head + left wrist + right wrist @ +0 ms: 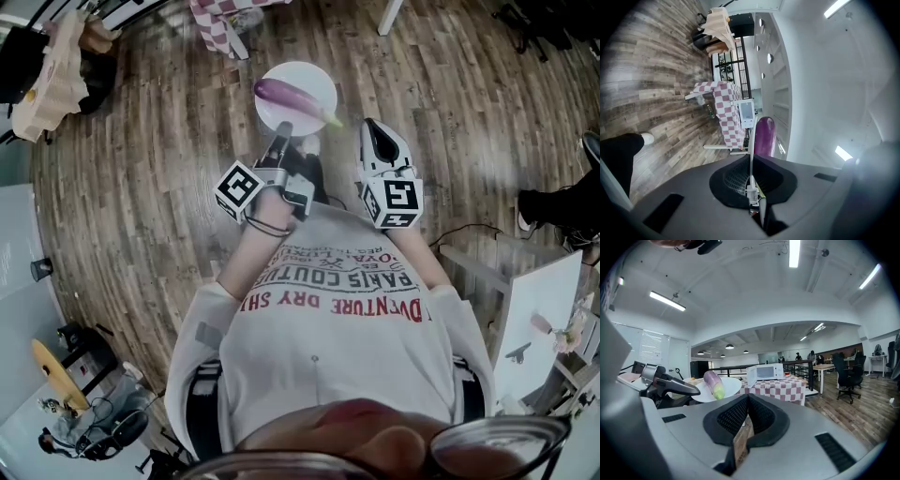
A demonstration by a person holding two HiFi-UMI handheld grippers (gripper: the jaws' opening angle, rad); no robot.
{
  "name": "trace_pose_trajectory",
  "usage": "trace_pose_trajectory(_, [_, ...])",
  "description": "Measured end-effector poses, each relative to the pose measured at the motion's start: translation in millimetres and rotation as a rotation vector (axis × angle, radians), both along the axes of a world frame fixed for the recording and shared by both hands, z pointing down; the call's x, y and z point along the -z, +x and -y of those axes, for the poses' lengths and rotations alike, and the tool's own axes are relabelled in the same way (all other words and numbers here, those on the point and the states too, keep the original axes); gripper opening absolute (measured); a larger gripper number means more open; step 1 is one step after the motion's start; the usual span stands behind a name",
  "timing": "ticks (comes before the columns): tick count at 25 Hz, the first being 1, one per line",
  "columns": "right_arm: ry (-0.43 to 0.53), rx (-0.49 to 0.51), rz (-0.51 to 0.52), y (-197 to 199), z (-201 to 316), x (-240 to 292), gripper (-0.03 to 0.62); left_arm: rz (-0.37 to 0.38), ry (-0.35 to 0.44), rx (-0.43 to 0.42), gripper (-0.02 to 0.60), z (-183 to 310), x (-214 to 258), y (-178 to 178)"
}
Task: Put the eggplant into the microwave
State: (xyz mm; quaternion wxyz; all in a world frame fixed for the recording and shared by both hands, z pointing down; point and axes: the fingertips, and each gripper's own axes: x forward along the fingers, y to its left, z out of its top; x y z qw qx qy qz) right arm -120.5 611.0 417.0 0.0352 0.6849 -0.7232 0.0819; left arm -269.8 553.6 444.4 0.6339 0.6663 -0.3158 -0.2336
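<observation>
A purple eggplant (284, 95) with a green stem end lies on a round white plate (307, 79) held out over the wooden floor. My left gripper (282, 131) is shut on the plate's near rim. In the left gripper view the plate (751, 136) shows edge-on between the jaws, with the eggplant (765, 135) beyond it. My right gripper (375, 133) is shut and empty, just right of the plate. Ahead, a white microwave (765, 372) stands on a red-and-white checkered table (783, 389), its door closed. The right gripper view shows the eggplant (713, 383) on the plate (732, 386) at its left.
A black railing runs behind the checkered table (724, 115). Black office chairs (846, 376) and desks stand to the right on the wooden floor. A white panel (536, 314) stands at my right side, and a leg with a white shoe (646, 138) shows in the left gripper view.
</observation>
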Motion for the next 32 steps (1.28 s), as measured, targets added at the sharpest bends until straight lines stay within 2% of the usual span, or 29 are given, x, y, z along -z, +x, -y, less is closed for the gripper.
trace_pose_trajectory(8, [-0.029,-0.032,-0.016,35,90,0,0.025,-0.024,-0.027,-0.022,0.034,97,1,37])
trace_pose_trajectory(16, [-0.032,-0.063,-0.029,67,219,14,0.025,-0.038,-0.025,-0.074,0.034,235,13,78])
trace_pose_trajectory(22, [-0.037,-0.085,-0.040,82,311,16,0.025,-0.039,-0.024,-0.101,0.034,332,16,96])
trace_pose_trajectory(26, [-0.050,-0.099,-0.047,95,349,15,0.025,-0.033,-0.027,-0.113,0.034,373,14,106])
trace_pose_trajectory(32, [-0.077,-0.099,-0.046,119,387,2,0.025,-0.029,-0.071,-0.097,0.034,408,-6,126])
